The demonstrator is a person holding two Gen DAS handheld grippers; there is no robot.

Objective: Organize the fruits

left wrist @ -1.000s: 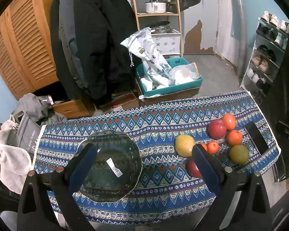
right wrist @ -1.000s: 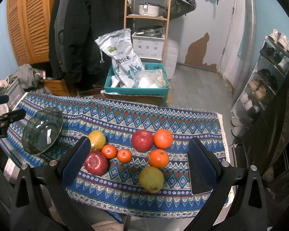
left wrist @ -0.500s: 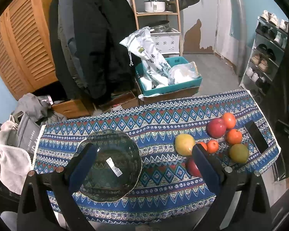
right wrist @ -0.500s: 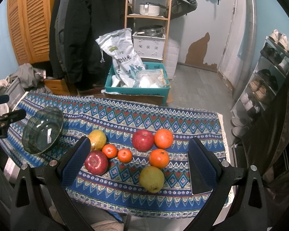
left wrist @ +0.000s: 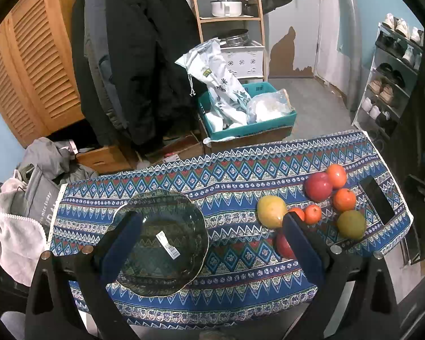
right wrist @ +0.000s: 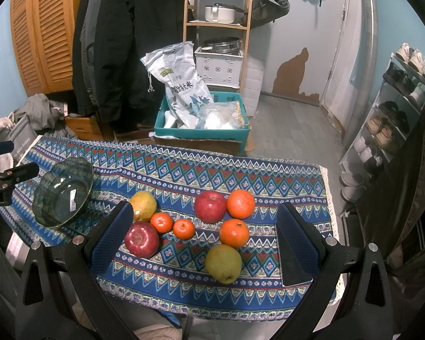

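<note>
Nothing on the table has shifted since a second ago, and both grippers hang where they were, with only the slightest drift in the views. Left gripper (left wrist: 212,243) is spread wide with nothing between its blue pads (left wrist: 121,243), poised over the near edge of the table so that the glass bowl (left wrist: 158,243) sits framed just inside its left finger; that framing suggests it is kept ready to steady or receive at the bowl. Right gripper (right wrist: 204,243) is likewise gaping and empty, held above the fruit so the cluster falls between its fingers, which looks like a lining-up before a first pick. Nearest its left finger lies a red apple (right wrist: 141,239), touching or almost touching a small mandarin (right wrist: 161,222), with a second mandarin (right wrist: 183,229) just beside that and a yellow pear (right wrist: 143,205) behind them. Further right sit another red apple (right wrist: 210,206) against an orange (right wrist: 240,204), a second orange (right wrist: 234,233) below, and a greenish pear (right wrist: 223,263) closest to the table's front edge. All eight fruits rest loose on the patterned tablecloth (right wrist: 184,175), grouped on the right half, while the bowl stands empty on the left half, well apart from them, so no fruit has yet been sorted. A dark phone (left wrist: 376,199) lies flat near the right end of the cloth, beside the fruit. I judge the near apple the easiest first target, since it is at the cluster's open side.
</note>
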